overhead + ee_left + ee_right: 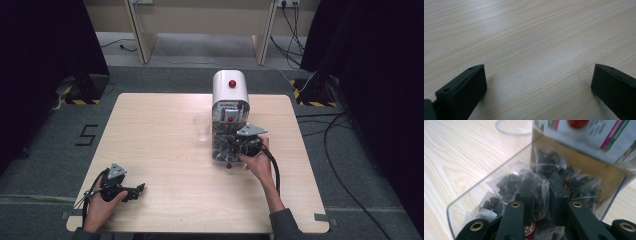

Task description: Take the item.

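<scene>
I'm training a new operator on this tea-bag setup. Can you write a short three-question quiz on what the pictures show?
1. True or false: the right gripper has its jaws closed on a tea bag inside the clear box.
2. What does the left gripper hold? A) a tea bag B) the clear cup C) nothing
3. In the high view, on which side of the box does the clear cup stand?

Key:
1. True.
2. C: its jaws stand wide apart over bare table.
3. To its left, a little apart from it.
</scene>
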The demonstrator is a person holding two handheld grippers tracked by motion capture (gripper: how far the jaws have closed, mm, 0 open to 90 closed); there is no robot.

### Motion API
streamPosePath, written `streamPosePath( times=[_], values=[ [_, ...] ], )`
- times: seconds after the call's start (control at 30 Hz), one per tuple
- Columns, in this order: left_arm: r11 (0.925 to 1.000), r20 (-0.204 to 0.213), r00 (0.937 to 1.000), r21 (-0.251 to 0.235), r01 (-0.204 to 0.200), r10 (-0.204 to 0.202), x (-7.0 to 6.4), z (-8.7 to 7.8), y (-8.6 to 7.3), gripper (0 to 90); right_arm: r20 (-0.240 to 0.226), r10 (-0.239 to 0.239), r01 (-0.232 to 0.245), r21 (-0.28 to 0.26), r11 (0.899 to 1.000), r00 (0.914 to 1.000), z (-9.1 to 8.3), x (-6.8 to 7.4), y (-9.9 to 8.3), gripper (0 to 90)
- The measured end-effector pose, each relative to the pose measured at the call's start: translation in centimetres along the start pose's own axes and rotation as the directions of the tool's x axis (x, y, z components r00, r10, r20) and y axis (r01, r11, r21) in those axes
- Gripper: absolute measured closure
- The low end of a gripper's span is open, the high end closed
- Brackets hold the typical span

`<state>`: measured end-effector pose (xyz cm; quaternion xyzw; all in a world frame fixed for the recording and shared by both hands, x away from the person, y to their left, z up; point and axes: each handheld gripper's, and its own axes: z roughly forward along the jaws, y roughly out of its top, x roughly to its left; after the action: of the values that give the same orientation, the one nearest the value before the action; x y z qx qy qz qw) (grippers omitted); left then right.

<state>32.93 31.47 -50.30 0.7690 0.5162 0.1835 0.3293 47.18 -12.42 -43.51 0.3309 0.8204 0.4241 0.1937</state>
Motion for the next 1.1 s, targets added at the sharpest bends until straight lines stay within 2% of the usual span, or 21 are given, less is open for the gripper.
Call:
streamPosePath(
  times=[0.13,0.47,0.63,0.77,0.9,1.1],
  values=[
    [1.0,0.0,1.0,0.0,0.0,0.0,0.0,0.0,0.0,0.0,-0.001,-0.005,0.005,-0.035,0.999,1.0,-0.8,0.0,0.6,76.6],
    [1.0,0.0,1.0,0.0,0.0,0.0,0.0,0.0,0.0,0.0,0.012,-0.041,0.042,-0.075,0.996,0.9991,-2.1,0.2,1.3,76.6],
    [1.0,0.0,1.0,0.0,0.0,0.0,0.0,0.0,0.0,0.0,0.023,-0.043,0.045,-0.095,0.995,0.9988,-2.9,0.1,1.9,76.7],
    [1.0,0.0,1.0,0.0,0.0,0.0,0.0,0.0,0.0,0.0,0.023,-0.04,0.043,-0.119,0.992,0.9989,-3.4,0.0,2.3,76.7],
    [1.0,0.0,1.0,0.0,0.0,0.0,0.0,0.0,0.0,0.0,0.0,-0.006,0.006,-0.147,0.989,1.0,-3.7,-0.2,2.5,76.7],
    [1.0,0.0,1.0,0.0,0.0,0.0,0.0,0.0,0.0,0.0,-0.015,0.012,-0.014,-0.165,0.986,0.9998,-4.3,-0.5,3.0,76.7]
  ],
)
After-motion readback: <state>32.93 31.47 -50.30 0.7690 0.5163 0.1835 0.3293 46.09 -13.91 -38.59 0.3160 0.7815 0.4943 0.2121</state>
